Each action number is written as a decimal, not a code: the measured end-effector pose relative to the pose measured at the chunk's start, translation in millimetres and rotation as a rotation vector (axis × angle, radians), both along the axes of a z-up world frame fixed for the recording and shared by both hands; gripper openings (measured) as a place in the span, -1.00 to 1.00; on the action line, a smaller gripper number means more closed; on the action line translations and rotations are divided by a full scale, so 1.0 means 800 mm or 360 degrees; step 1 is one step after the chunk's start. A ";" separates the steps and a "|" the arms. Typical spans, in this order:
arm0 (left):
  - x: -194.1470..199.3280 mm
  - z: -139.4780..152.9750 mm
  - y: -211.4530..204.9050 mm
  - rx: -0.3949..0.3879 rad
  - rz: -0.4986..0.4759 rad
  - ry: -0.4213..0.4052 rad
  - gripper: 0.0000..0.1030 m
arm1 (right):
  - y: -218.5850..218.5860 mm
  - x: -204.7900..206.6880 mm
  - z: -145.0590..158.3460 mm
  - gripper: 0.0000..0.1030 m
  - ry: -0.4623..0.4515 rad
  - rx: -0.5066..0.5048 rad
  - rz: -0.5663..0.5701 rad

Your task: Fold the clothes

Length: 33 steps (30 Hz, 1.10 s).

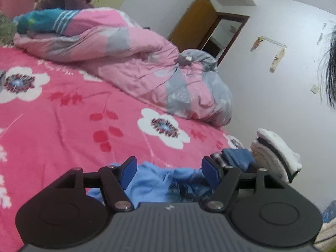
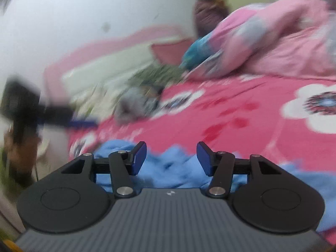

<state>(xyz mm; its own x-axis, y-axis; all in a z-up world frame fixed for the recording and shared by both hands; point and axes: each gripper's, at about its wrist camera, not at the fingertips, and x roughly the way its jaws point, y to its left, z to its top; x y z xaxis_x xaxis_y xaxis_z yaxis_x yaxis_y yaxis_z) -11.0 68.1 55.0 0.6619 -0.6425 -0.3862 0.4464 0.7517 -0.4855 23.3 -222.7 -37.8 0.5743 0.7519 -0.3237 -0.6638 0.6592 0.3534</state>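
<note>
While both my grippers hang over the bed, the left gripper point(image 1: 169, 173) and right gripper point(image 2: 171, 158) gape wide, grasping nothing. Crumpled blue clothes point(image 1: 155, 180) lie on the pink flowered bedspread point(image 1: 63, 121) just beneath them; a rumpled quilt point(image 1: 130, 63) sits beyond.

Soft, crumpled light-blue cloth garment point(image 1: 156, 180) lies on a plush, fuzzy pink floral bedspread point(image 1: 63, 130).

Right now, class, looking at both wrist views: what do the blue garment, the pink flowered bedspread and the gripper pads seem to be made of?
Blue garment: soft matte cloth, likely cotton knit; it crumples into loose folds.
Flowered bedspread: plush, fleece-like; the surface looks fuzzy and shows no sheen.
Pads on the open left gripper: smooth dark blue, possibly rubber; the black arms look like moulded plastic.
</note>
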 end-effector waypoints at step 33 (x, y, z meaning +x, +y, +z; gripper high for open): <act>0.045 -0.145 -0.042 0.0364 0.0051 0.0189 0.33 | 0.027 0.150 0.009 -0.98 0.0419 -0.0599 -0.0028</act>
